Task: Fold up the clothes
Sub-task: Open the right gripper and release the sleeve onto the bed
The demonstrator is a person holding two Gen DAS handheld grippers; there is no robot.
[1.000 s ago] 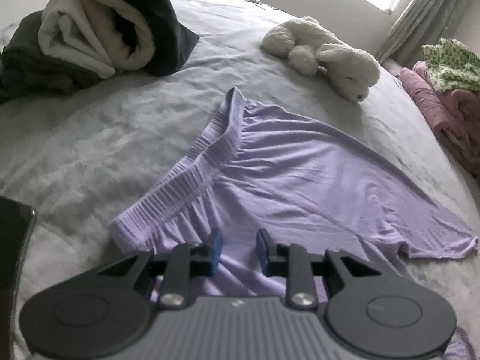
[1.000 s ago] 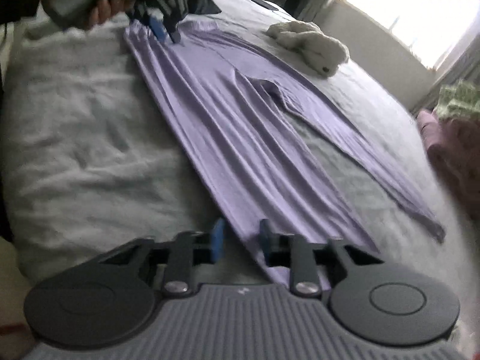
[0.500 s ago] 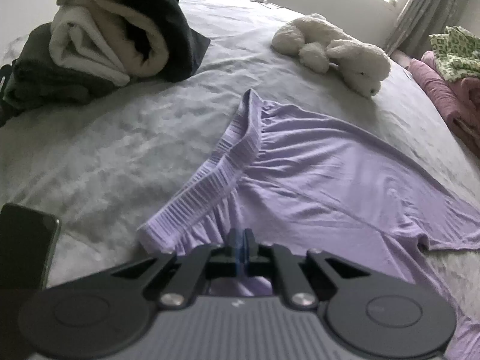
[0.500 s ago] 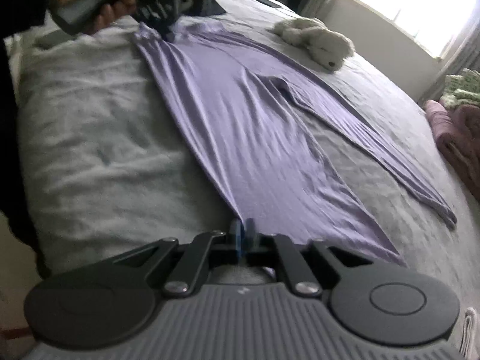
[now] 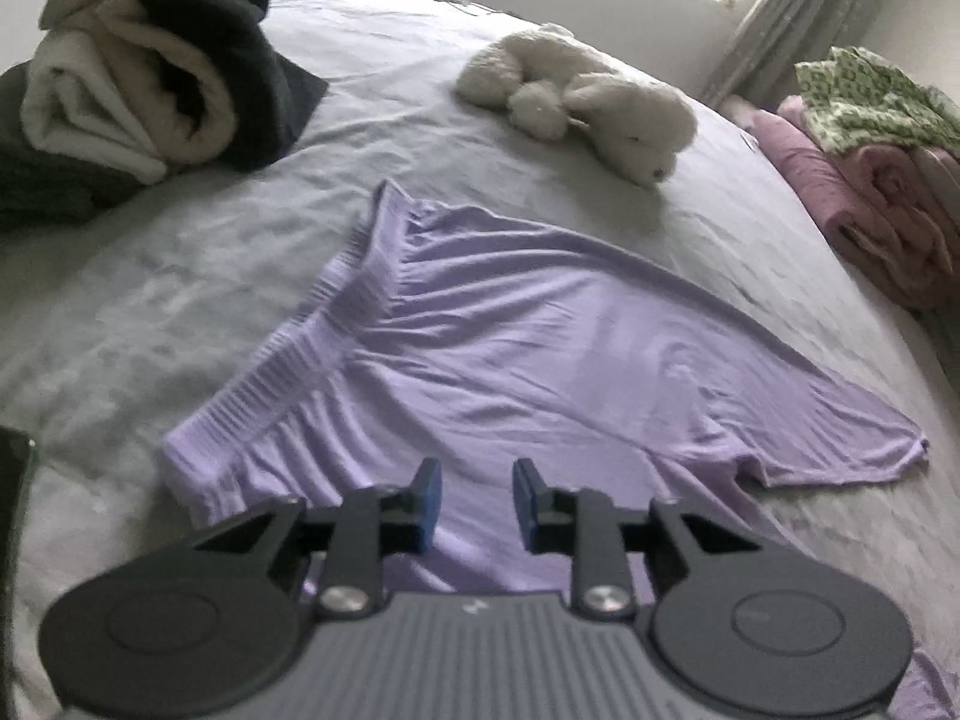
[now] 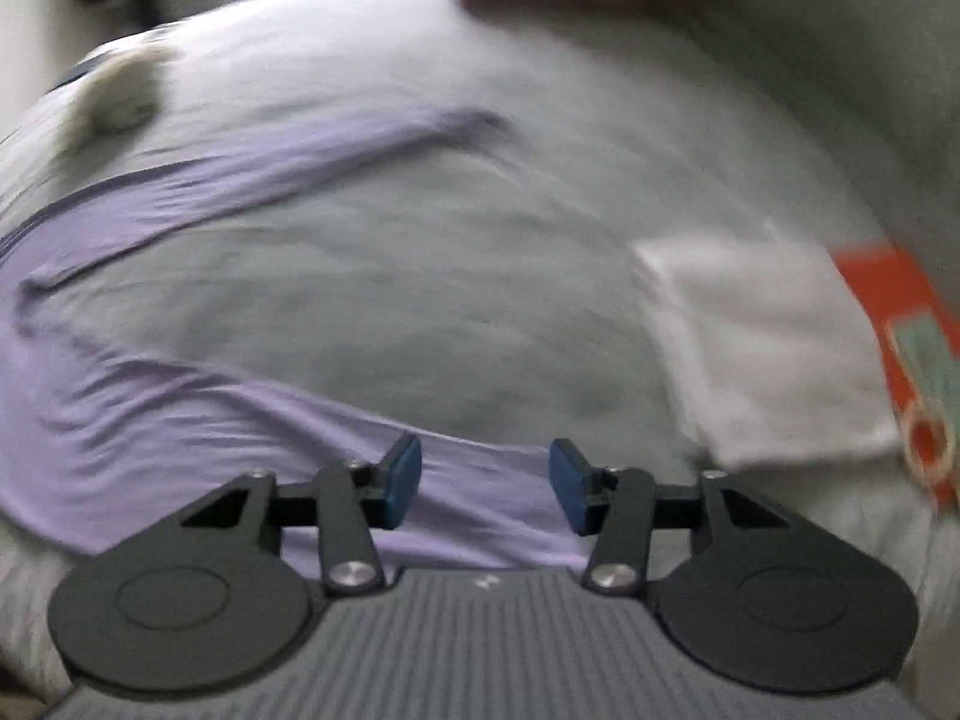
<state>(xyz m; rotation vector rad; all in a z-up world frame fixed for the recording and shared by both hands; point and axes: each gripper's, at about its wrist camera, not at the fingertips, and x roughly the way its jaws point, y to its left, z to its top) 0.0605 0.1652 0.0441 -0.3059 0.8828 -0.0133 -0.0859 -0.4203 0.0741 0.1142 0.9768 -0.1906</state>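
Observation:
Lavender trousers [image 5: 540, 348] lie spread on the grey bed sheet [image 5: 150, 300], their ribbed waistband [image 5: 288, 372] toward the left in the left wrist view. My left gripper [image 5: 477, 498] hovers over the cloth just below the waistband. Its jaws are opening and nothing is pinched between the blue pads. The right wrist view is blurred. It shows the trouser legs [image 6: 180, 420] running in from the left, one leg [image 6: 270, 174] farther off. My right gripper [image 6: 485, 480] stands over the near leg's end, jaws opening, with the cloth lying beneath the pads and not gripped.
A white plush toy [image 5: 576, 96] lies beyond the trousers. Rolled towels and dark clothes [image 5: 138, 78] are piled at the back left, and pink folded cloth [image 5: 870, 198] under a green patterned piece [image 5: 870, 96] at the right. A white folded cloth [image 6: 762, 348] and an orange pack [image 6: 918, 348] lie right of my right gripper.
Both grippers closed half a second ago and have opened again. The right gripper swung fast and rolled, so its view now looks across the legs. The left barely shifted.

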